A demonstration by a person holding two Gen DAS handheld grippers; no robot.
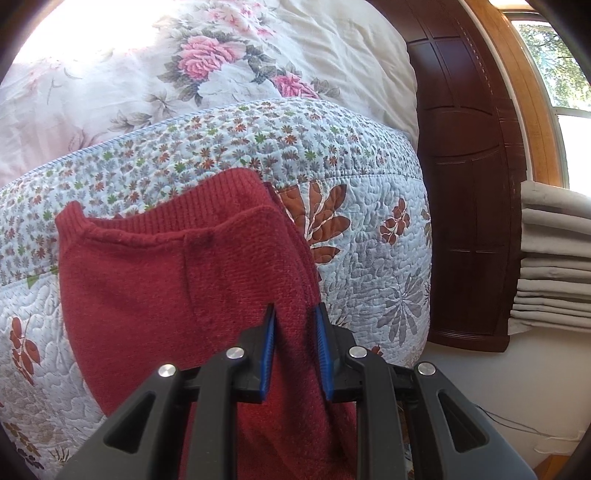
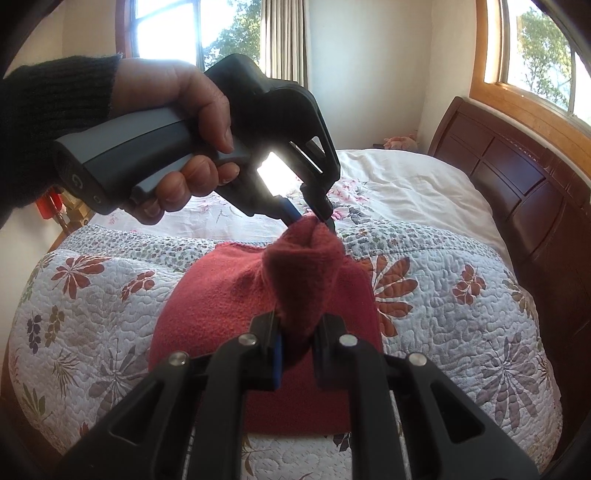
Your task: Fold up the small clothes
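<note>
Inspecting garment: one red knit sweater (image 2: 229, 295), lower centre of the right wrist view, lying on the quilt with one edge pulled up into a bunched ridge.
Long axis: in the right wrist view the raised ridge runs from the lower centre up toward the frame's middle; the flat body spreads left and below it.
Pointing: in the left wrist view the ribbed neckline end (image 1: 162, 229) lies at mid-left, away from the camera; the sweater's length runs from there down to the bottom centre.
Left gripper (image 1: 297, 354): blue-padded jaws set narrow, clamped on a fold of the sweater's right edge; seen from outside in the right wrist view (image 2: 312, 218), pinching the ridge's far tip at frame centre.
Right gripper (image 2: 297, 354): jaws narrow, closed on the ridge's near end at lower centre.
Hand (image 2: 173, 122): one, upper left of the right wrist view, wrapped round the left gripper's grey handle, with a black knit sleeve (image 2: 48, 122) at the wrist.
Support: one quilted bedspread (image 2: 461, 314) with brown and grey leaf prints, sweater resting on it.
Behind quilt: one rose-print duvet (image 1: 207, 62), upper part of the left wrist view.
Headboard (image 2: 517, 177): one, dark wood, right side.
Windows: two in the right wrist view, upper left (image 2: 166, 29) and upper right (image 2: 535, 55).
Count: grippers two, sweaters one.
</note>
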